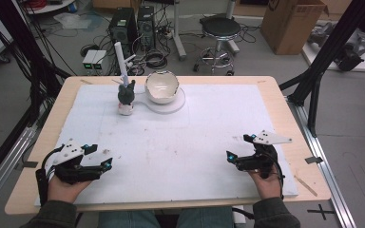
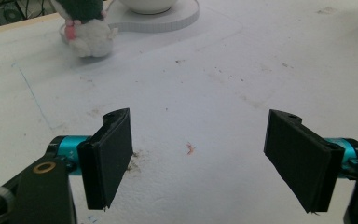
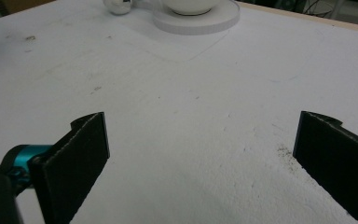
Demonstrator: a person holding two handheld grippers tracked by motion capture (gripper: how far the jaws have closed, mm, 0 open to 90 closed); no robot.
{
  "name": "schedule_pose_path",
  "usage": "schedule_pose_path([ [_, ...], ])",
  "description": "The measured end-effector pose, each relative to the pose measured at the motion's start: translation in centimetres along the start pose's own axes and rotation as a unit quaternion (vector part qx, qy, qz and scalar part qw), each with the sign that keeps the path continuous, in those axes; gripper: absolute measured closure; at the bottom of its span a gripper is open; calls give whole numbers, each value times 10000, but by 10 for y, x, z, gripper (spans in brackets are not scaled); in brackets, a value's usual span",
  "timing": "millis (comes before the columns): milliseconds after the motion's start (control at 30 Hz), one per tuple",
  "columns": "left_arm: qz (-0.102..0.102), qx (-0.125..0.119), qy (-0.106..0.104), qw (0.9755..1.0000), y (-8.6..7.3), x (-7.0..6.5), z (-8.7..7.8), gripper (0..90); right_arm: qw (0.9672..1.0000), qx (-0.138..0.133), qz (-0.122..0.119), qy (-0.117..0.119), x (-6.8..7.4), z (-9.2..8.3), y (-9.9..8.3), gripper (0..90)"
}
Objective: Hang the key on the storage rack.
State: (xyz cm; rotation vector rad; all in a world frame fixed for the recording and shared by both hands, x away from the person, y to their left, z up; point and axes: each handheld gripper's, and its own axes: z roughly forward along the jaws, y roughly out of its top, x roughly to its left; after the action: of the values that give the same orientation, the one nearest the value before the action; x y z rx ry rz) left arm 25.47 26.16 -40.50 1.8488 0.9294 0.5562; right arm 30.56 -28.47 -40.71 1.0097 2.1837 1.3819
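Observation:
A white bowl (image 1: 161, 87) sits on a round white disc (image 1: 171, 104) at the far middle of the white mat (image 1: 180, 142). Just left of it stands a small plush toy (image 1: 126, 97), dark on top and white below, with a white stick rising from it. My left gripper (image 1: 100, 156) rests open near the front left of the mat, held by a hand. At the front right my right gripper (image 1: 237, 147) is open too. In the left gripper view the toy (image 2: 87, 28) and disc (image 2: 168, 21) lie far ahead of the left gripper (image 2: 198, 161). The right gripper (image 3: 200, 168) has nothing between its jaws; the bowl (image 3: 191, 5) is far off.
The mat covers most of a wooden table (image 1: 43, 142). Behind the table are computer towers (image 1: 123, 26), cables, a stool (image 1: 221, 31) and a cardboard box (image 1: 292, 23). Black frame posts (image 1: 323, 57) stand at the right.

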Motion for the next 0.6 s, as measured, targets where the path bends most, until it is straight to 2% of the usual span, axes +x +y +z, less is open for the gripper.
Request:
schedule_pose_path([
  [100,75,37,84,9999,-2,0,-1,239,10000,11,0,1,0,1,0,27],
  [200,26,44,110,9999,-5,2,-1,236,10000,50,-24,8,0,2,-1,27],
  [500,165,134,76,9997,-9,0,4,236,9998,179,-32,82,1,7,-5,28],
  [600,160,83,63,9998,-9,0,3,236,9998,203,-40,76,1,7,-6,27],
])
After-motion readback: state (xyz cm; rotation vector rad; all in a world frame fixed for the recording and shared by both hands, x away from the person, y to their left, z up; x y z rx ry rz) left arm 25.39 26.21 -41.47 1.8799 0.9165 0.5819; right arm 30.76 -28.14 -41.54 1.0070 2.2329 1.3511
